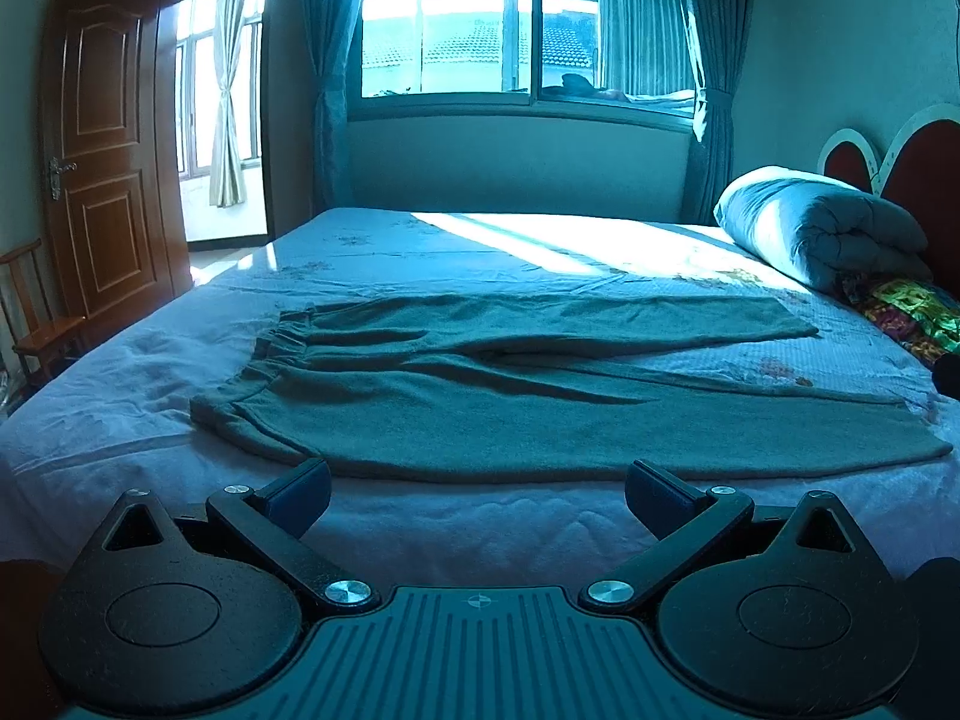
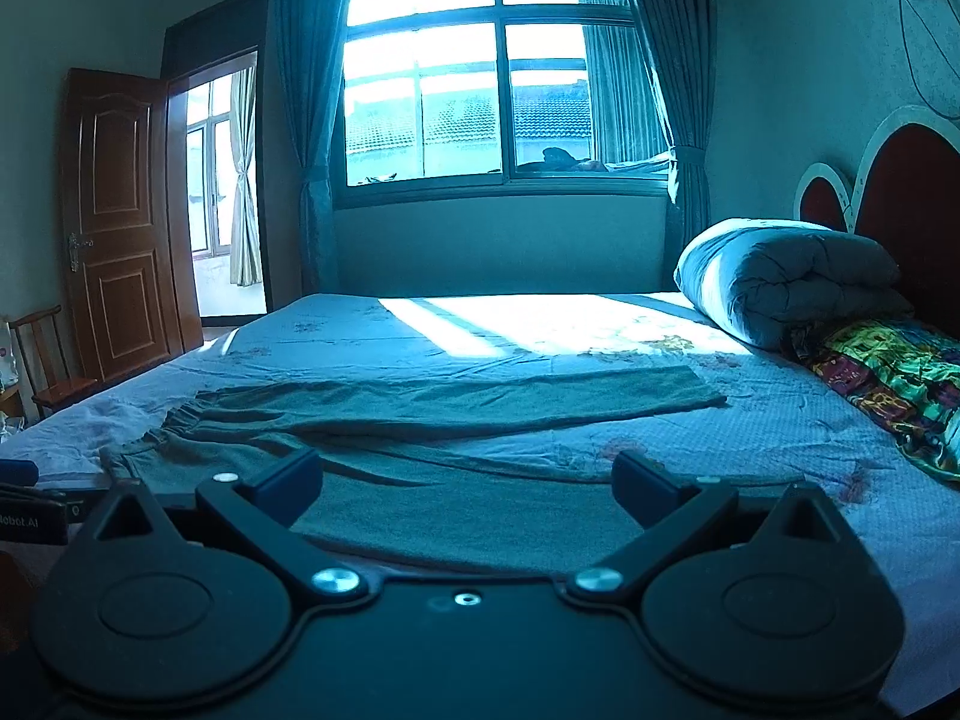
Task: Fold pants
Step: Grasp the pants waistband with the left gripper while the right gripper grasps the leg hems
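The pants (image 1: 540,396) lie flat along the bed's (image 1: 120,420) near edge. Soft, limp cloth (likely droopy), so we'd pinch waistband and cuff. Left gripper (image 1: 477,495) and right gripper (image 2: 465,486) both spread, empty.

Both wrist views look low across the bed (image 1: 180,432) toward the window (image 2: 498,90), sharing nearly everything.
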The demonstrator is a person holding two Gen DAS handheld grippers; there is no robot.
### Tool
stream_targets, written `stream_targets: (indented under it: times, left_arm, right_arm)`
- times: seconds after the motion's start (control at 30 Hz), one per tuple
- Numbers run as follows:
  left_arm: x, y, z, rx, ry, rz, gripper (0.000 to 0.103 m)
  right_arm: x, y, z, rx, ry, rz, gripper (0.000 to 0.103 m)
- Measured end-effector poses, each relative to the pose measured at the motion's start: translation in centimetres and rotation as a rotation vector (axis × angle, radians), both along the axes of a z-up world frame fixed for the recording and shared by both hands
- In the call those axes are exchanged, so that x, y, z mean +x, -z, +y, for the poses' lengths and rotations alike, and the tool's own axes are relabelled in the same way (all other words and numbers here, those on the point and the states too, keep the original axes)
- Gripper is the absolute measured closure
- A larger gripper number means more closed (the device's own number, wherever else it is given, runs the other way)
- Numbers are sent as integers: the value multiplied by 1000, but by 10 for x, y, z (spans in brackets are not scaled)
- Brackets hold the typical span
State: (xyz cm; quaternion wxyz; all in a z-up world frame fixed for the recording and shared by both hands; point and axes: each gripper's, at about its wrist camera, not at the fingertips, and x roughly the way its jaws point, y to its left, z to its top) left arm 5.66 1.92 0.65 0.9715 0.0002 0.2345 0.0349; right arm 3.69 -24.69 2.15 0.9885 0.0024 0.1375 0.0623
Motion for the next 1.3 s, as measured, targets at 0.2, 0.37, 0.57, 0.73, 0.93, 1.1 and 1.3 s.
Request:
stream_targets:
  times: [0.2, 0.37, 0.57, 0.73, 0.93, 1.1, 1.3]
  left_arm:
    - [62, -16, 53, 13, -97, 2, 0]
    - [104, -11, 95, 2, -138, 24, 0]
    - [146, 2, 122, 28, -168, 40, 0]
    - [183, 11, 139, 27, -178, 41, 0]
    - [232, 28, 159, 45, -170, 98, 0]
    - [269, 43, 174, 36, -172, 123, 0]
    - [331, 57, 215, -54, -113, 134, 0]
  right_arm:
    - [52, -7, 11, -30, -21, -6, 6]
    - [97, 2, 21, -56, -20, 41, 6]
    - [142, 15, 42, -101, -47, 78, 6]
    - [176, 20, 53, -134, -69, 92, 6]
    - [220, 23, 63, -175, -82, 93, 6]
    - [257, 28, 67, -172, -92, 98, 6]
    - [313, 34, 71, -192, -130, 121, 6]
